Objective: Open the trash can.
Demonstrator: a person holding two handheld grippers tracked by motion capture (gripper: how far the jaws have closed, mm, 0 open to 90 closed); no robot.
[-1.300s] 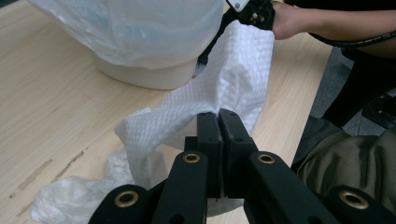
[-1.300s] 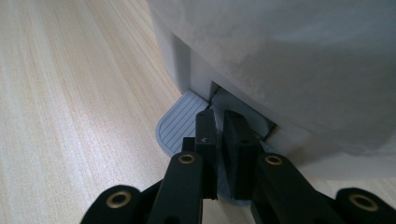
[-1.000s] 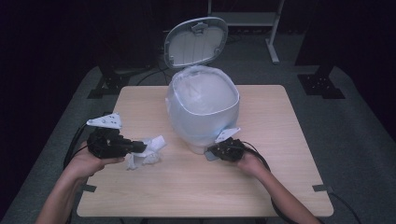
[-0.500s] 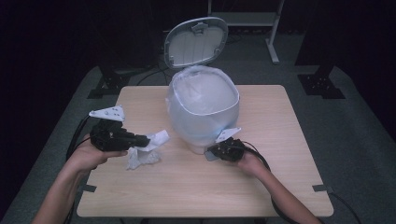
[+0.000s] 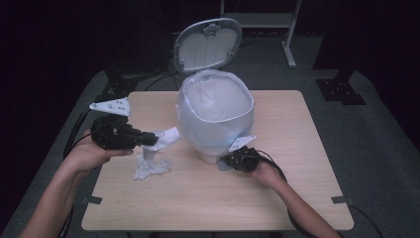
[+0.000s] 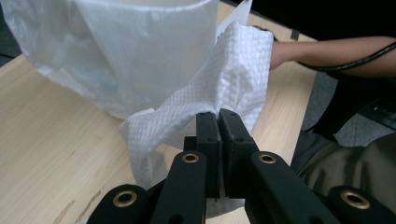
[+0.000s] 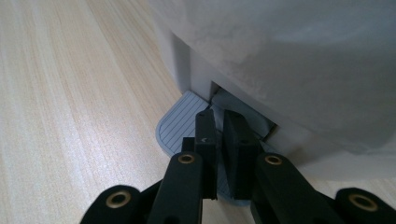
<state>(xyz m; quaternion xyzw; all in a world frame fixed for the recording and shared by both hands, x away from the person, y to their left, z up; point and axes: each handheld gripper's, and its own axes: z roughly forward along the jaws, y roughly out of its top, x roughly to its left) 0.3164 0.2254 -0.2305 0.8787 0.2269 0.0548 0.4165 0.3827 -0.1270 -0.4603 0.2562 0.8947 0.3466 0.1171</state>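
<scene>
A white pedal bin (image 5: 215, 116) lined with a clear plastic bag (image 6: 140, 46) stands mid-table, its lid (image 5: 208, 44) tipped up and back. My left gripper (image 5: 151, 140) (image 6: 218, 122) is shut on a white paper towel (image 5: 167, 136) (image 6: 224, 74), held above the table just left of the bin. Crumpled white paper (image 5: 148, 167) trails below it onto the table; I cannot tell whether it is the same sheet. My right gripper (image 5: 229, 161) (image 7: 218, 126) is shut, its tips resting on the grey ribbed pedal (image 7: 180, 126) at the bin's foot.
The wooden table (image 5: 297, 148) has bare board to the right of the bin and along the near edge. Cables trail from both grippers off the table's sides. Dark stands and a white frame are on the floor beyond the far edge.
My left gripper has risen with the paper towel, pulling it up off the table towards the bin. The right gripper has stayed on the pedal and the lid stays up.
</scene>
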